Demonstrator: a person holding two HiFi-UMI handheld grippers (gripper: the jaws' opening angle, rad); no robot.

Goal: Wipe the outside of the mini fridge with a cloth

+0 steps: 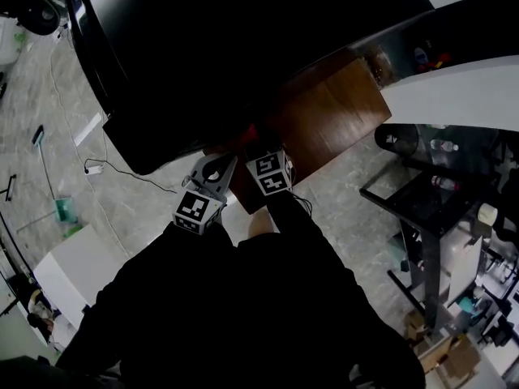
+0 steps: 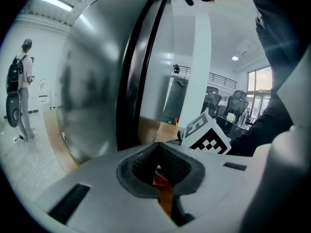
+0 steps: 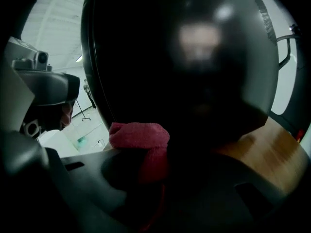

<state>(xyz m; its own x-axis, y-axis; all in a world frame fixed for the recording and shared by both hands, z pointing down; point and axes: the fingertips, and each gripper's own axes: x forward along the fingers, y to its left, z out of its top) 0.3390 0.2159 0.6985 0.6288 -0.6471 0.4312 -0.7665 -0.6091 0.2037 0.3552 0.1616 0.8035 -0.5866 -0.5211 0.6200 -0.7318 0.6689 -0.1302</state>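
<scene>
Left gripper view shows the left gripper [image 2: 159, 155] with its jaws together and nothing clamped. The scrap of red seen through their hollow is judged to be the cloth [image 2: 159, 179] lying beyond. The fridge [image 2: 92, 81] stands on the bench [image 2: 150, 130], its silver side and dark door seam just ahead. The right gripper [image 3: 155, 166] has its jaws clamped on a fold of the cloth, held up to the fridge's black face near the bench's near edge.

Hazards, as judged:
- Cloth pull-out. Only a small fold sits in the jaws. Drag on the glossy face may strip it free, letting bare jaws scrape the finish.
- Fridge shift. The left gripper is not seen bracing the fridge. A hard stroke may slide it across the bench.
- Collision. Both grippers sit close together at the bench's near-left corner. A wide leftward sweep may strike the left one.

View differences:
- Left gripper view alone shows the silver side, the seam and a person [image 2: 22, 89] standing far off at left.
- Head view alone shows the bare bench to the fridge's right and a cable [image 1: 95, 168] on the floor.
- Right gripper view alone shows the grip on the cloth. Whether the cloth lies flat on the face cannot be told.
</scene>
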